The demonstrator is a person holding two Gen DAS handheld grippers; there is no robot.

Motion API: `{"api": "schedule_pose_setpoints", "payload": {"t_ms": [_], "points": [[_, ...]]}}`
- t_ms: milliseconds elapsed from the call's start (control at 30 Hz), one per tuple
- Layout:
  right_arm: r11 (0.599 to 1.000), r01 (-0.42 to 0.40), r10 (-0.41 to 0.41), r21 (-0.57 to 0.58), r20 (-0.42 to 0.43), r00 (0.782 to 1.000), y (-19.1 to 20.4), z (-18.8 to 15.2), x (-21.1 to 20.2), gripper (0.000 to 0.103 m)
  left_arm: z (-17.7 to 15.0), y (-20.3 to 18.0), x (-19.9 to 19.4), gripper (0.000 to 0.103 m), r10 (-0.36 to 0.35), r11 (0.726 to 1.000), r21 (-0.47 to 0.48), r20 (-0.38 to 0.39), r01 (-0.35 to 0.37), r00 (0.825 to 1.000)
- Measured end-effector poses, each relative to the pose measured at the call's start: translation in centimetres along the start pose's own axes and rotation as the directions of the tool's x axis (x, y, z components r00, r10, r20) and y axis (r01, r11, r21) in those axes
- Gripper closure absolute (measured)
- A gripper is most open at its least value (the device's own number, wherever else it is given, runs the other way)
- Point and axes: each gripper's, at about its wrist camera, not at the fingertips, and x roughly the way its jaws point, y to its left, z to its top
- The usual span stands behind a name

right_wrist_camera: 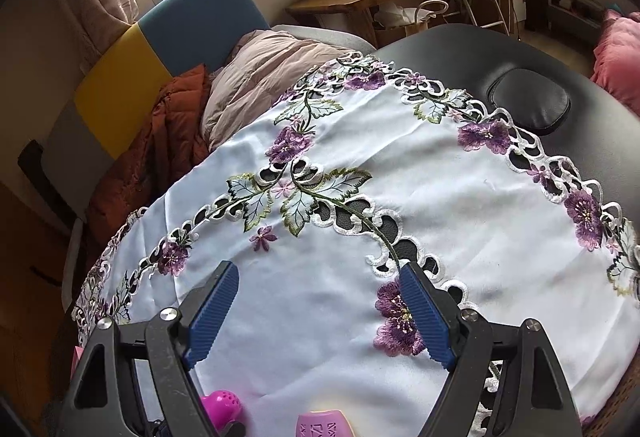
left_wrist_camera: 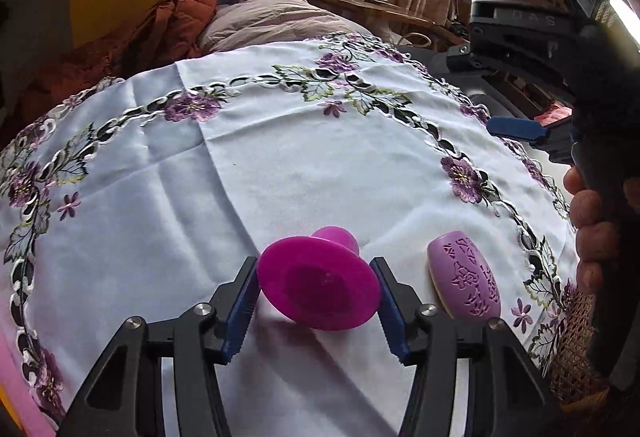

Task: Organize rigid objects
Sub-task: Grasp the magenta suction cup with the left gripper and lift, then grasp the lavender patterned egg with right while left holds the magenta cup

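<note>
The left gripper (left_wrist_camera: 318, 311) straddles a magenta plastic cup (left_wrist_camera: 318, 283) lying on its side on the near part of the cloth-covered desk (left_wrist_camera: 280, 177); its blue pads look just against the flared rim, though firm pressure cannot be told. The cup looks light, stiff and smooth, likely to slip or roll, so a hold across the rim's widest part suits. Just to its right lies a lilac patterned case (left_wrist_camera: 466, 277), close enough to be nudged. The right gripper (right_wrist_camera: 320, 317) hangs spread and empty. The far cloth is open; the desk's edges fall away left and right.
</note>
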Motion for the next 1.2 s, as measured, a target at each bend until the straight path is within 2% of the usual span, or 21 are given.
{"api": "schedule_pose_setpoints", "payload": {"t_ms": [233,433,800,1200], "points": [[0.999,0.001,-0.004,-0.044,-0.06,0.998,0.9,-0.6,1.2,0.02,-2.5,2.7,-2.3,0.047,0.114,0.988,-0.109,0.022,-0.111,0.993],[0.995,0.014,-0.025,-0.098,-0.111,0.993,1.7,-1.3,2.3,0.02,-4.5,3.8,-3.6,0.047,0.163,0.979,-0.133,0.043,-0.156,0.986],[0.97,0.008,-0.064,-0.243,-0.225,0.972,3.9,-3.2,4.8,0.02,-5.4,4.7,-4.0,0.047,0.155,0.973,-0.181,0.065,-0.141,0.986],[0.916,0.03,-0.151,-0.4,-0.273,0.95,5.6,-5.2,6.5,0.019,-5.9,5.4,-3.8,0.048,0.151,0.97,-0.201,0.066,-0.136,0.986]]}}
